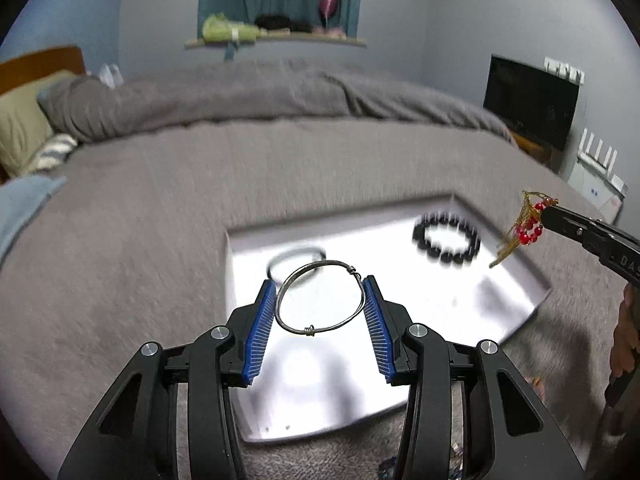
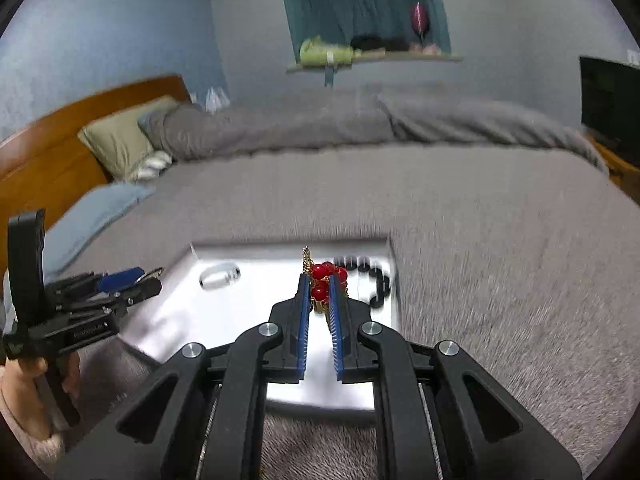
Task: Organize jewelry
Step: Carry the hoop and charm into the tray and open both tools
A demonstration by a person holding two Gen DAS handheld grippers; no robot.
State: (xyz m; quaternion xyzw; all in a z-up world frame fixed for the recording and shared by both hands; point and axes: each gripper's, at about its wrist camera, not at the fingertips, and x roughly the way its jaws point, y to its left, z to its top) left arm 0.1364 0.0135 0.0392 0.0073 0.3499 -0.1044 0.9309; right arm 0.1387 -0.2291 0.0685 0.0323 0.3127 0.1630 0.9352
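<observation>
A white tray point(image 1: 516, 300) lies on the grey bed. In it are a black bead bracelet point(image 1: 446, 242) and a clear bangle point(image 1: 296, 258). My left gripper point(image 1: 320, 292) is shut on a thin silver wire bangle point(image 1: 320, 298), held above the tray's left part. My right gripper point(image 2: 320, 280) is shut on a red bead bracelet with gold chain point(image 2: 326, 276), held above the tray point(image 2: 168, 312); the bracelet also shows in the left wrist view point(image 1: 528, 226) at the right. The black bead bracelet point(image 2: 372, 280) and the clear bangle point(image 2: 220, 276) show in the right wrist view.
The grey blanket point(image 1: 160, 220) covers the bed around the tray. Pillows point(image 2: 120, 140) and a wooden headboard point(image 2: 48, 148) are at the left. A dark screen point(image 1: 532, 100) stands at the right. A wall shelf point(image 1: 276, 40) is behind the bed.
</observation>
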